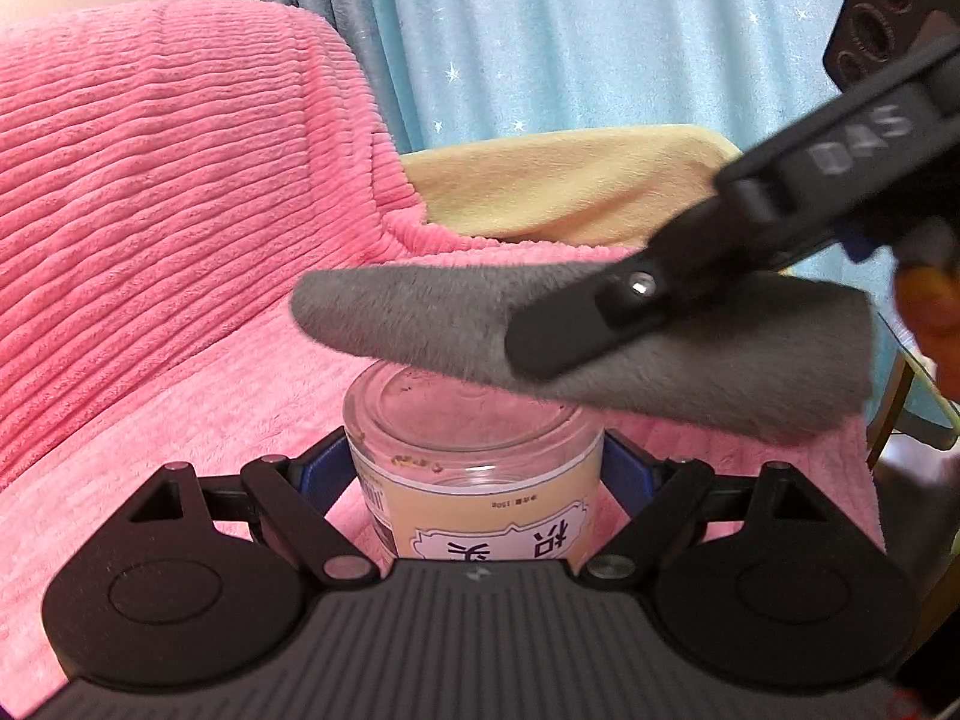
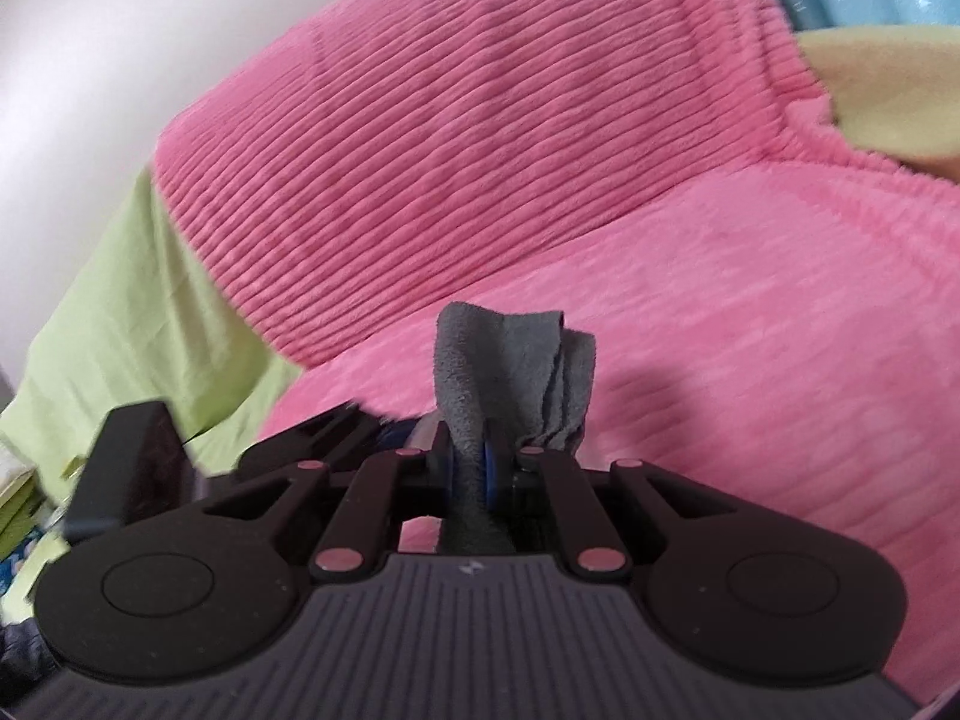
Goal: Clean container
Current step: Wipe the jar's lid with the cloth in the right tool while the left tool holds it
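Note:
A clear glass jar (image 1: 474, 450) with a cream label and a few brownish crumbs on its inner wall sits between the blue pads of my left gripper (image 1: 474, 471), which is shut on it. The jar's far rim is partly hidden. Just above it hangs a folded grey cloth (image 1: 408, 318), pinched by my right gripper (image 1: 576, 330), which comes in from the upper right. In the right wrist view the grey cloth (image 2: 510, 360) sticks up from the right gripper (image 2: 471, 474), whose blue pads press on it.
A pink ribbed blanket (image 1: 180, 210) covers the seat and backrest behind the jar. A yellow cloth (image 1: 558, 180) lies on it further back, before a blue starred curtain (image 1: 570, 30). A green sheet (image 2: 138, 300) shows at the left of the right wrist view.

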Tool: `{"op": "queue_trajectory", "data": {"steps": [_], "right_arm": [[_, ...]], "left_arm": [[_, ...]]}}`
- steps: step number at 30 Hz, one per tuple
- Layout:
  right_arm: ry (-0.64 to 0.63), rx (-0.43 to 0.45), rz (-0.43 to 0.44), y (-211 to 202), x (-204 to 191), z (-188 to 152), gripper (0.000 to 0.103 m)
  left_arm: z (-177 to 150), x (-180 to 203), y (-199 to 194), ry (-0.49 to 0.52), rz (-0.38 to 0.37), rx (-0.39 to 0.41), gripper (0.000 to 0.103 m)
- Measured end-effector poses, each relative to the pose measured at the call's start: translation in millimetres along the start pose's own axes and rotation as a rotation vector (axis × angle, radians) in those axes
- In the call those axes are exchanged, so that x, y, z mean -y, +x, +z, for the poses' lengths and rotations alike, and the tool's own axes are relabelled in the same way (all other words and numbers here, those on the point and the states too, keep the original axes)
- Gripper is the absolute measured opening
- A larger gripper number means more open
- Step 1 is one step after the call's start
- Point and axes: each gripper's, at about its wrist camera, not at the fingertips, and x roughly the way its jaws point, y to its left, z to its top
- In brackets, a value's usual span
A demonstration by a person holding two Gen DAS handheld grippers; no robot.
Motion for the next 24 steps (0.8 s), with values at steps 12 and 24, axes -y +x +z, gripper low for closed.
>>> {"op": "queue_trajectory", "data": {"steps": [12, 24], "right_arm": [[0.015, 0.047, 0.042, 46, -5, 12, 0.006], [0.023, 0.132, -0.128, 28, 13, 9, 0.006]], "left_arm": [[3, 5, 0, -0.012, 0.013, -0.004, 0.086], [4, 7, 0, -0.013, 0.004, 0.001, 0.086]]}}
